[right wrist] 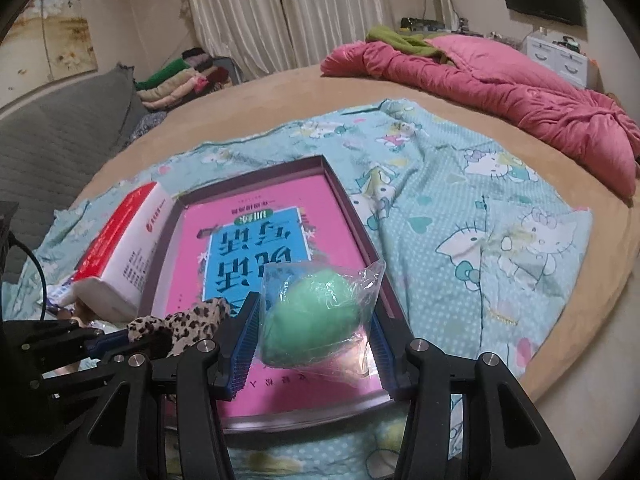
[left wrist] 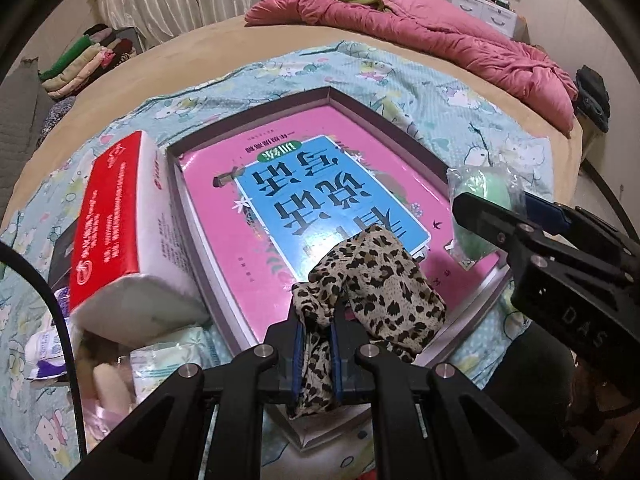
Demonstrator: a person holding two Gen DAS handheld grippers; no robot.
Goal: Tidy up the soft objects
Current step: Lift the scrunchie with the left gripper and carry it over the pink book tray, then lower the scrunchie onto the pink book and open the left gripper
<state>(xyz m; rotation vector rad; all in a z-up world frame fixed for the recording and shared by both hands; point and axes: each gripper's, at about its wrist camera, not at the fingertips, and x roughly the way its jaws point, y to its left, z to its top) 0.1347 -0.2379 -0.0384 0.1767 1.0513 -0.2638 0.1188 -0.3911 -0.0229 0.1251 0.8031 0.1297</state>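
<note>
Both hands are carrying soft items over the shallow box [left wrist: 332,94] on the bed, so the placing step is in hand. The left gripper [left wrist: 318,320] is pinching a leopard-print cloth [left wrist: 384,276], which is draping onto the pink-and-blue book cover inside, toward 5 o'clock of the box. The right gripper [right wrist: 316,340] is clamping a bagged green sponge [right wrist: 312,320] (clear wrapper) at the box's near edge in its own view. Next, I judge, each needs lowering and releasing apart. Readable writing: "DAS" on the gripper body; the red tissue pack [left wrist: 120,216] has print too small to read.
</note>
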